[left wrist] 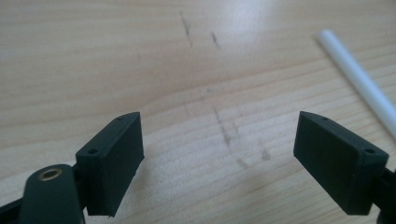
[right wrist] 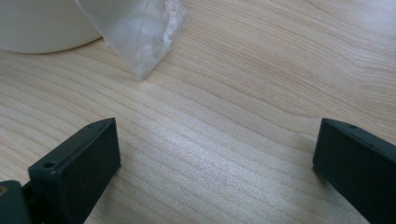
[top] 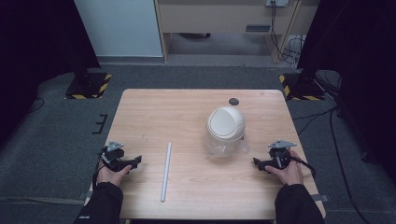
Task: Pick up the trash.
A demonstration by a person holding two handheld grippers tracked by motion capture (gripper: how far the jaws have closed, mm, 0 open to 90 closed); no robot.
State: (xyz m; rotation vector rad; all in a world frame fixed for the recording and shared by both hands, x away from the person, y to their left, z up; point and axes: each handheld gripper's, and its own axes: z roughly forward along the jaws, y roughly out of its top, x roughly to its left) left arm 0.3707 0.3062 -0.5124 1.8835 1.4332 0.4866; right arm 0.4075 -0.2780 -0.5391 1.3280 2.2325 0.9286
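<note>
both sleeves and hands enter the high view from the bottom edge, one at each near corner of the table. left gripper rests on the table near the left edge, fingers pointing toward the middle; right gripper rests near the right edge, fingers pointing back toward the left one. between them a white tube lies flat on the wood, running from the near edge away from the person, closer to the left gripper but apart from it. a white domed container stands right of centre, set inside a clear plastic bag that spreads around its base; it is near the right gripper, not touching. a small dark disc lies toward the far edge.

left gripper view: the two black fingers stand wide apart with bare wood between them, gripping nothing. one end of the white tube crosses the upper right corner, beyond and to the side of the far finger, not in contact.

right gripper view: the fingers are likewise spread wide over bare wood, holding nothing. a corner of the clear plastic bag lies ahead at upper left, with the curved white wall of the container behind it, both clear of the fingers.
</note>
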